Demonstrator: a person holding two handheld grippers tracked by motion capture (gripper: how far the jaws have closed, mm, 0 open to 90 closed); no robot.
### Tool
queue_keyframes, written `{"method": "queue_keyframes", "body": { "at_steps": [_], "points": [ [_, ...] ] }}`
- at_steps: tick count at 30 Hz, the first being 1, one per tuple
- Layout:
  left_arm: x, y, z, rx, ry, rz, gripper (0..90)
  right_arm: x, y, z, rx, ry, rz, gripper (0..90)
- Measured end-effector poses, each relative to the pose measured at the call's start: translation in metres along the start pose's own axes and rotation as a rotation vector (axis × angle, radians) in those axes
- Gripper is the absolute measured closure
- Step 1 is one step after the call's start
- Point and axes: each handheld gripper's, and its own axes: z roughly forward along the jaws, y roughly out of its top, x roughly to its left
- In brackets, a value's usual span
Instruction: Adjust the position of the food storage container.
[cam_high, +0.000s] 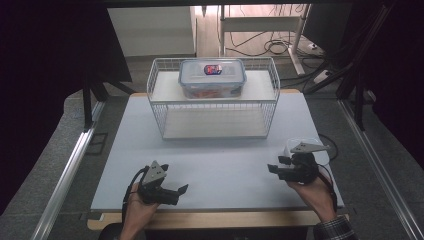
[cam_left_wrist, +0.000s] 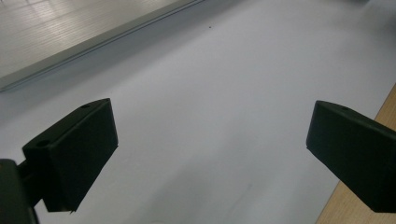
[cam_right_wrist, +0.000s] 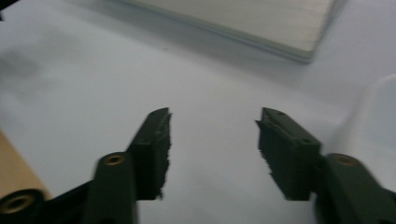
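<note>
Step in hand: both grippers sit at the near edge of the tabletop (cam_high: 215, 165), nothing held; my read is an approach to the clear lidded food container (cam_high: 212, 78) is about to start.
Container: it stands on the upper shelf of the white wire rack (cam_high: 214, 102), at the far middle of the tabletop, well apart from both grippers. The lid looks clipped on, with a red-and-blue label on top.
How to do it well: come in level with the shelf from the open front, 1 gripper to each short end, and lift it over the rack's raised rim before drawing it back. A 1-sided pull would likely skew the box against the wires.
Left gripper (cam_high: 172, 192): fingers (cam_left_wrist: 77, 149) spread wide, bare tabletop between them.
Right gripper (cam_high: 280, 167): fingers (cam_right_wrist: 154, 149) stand partly apart, about half their spread, gripping nothing.
Left hand (cam_high: 136, 207): low at the near-left edge, gripper pointing right, toward the middle.
Right hand (cam_high: 315, 192): near-right, gripper pointing left, inward; a thin clear plastic thing lies just beside it, too faint to name.
</note>
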Motion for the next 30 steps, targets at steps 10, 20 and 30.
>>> {"method": "queue_keyframes", "body": {
  "at_steps": [10,20,30],
  "points": [
    [0.0,0.0,0.001,0.011,0.009,0.006,2.0,-0.038,0.003,-0.022,-0.048,-0.136,-0.009,87.6],
    [0.0,0.0,0.002,0.02,0.017,0.009,2.2,-0.084,-0.001,-0.042,-0.066,-0.299,0.078,89.5],
    [0.001,-0.001,0.003,0.029,0.02,0.002,2.2,-0.116,-0.013,-0.049,-0.044,-0.405,0.129,89.5]
  ]
}}
